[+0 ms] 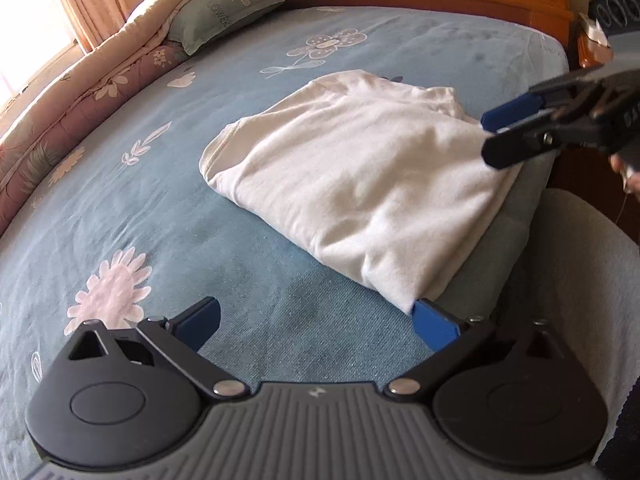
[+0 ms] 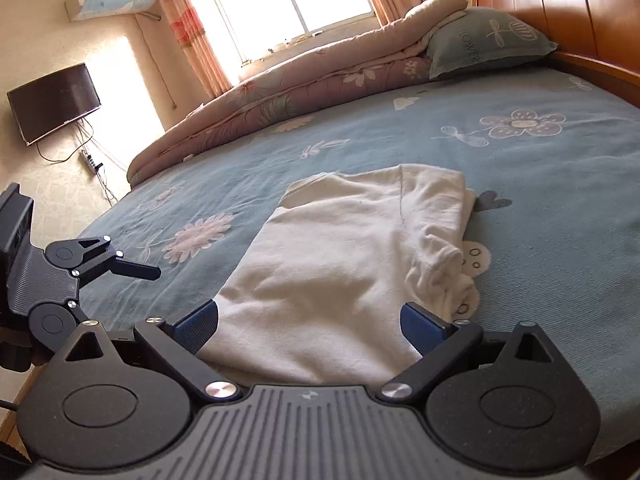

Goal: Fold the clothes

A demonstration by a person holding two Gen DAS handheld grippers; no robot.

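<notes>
White cotton-knit garment (image 1: 352, 172), folded into a compact multi-layer packet, is lying near the bed's edge on the blue floral-print bedsheet (image 1: 160, 208). It already lies folded; the scene would fit a fold just finished or a half-folded packet awaiting another fold.

Left gripper (image 1: 316, 324) is hovering at the packet's near corner, jaws spread wide, nothing between them; its right blue pad is sitting right at the corner of the cloth, though whether it touches I cannot tell. Right gripper (image 2: 310, 326) is sitting over the packet's near edge, jaws spread, cloth lying between the pads but not pinched. In the left wrist view it appears from the side, so the gap is not readable there.

Handling judgement: fabric is looking light, soft and limp, non-slippery, not fragile. It will be sagging and unfolding if lifted by a single layer. Best hold: pinch through all layers at two corners of one edge, one gripper each.

Writing: grey-green pillow (image 2: 484, 40) with dragonfly print is showing "LOWER", likely a cut-off word. No other readable labels.
</notes>
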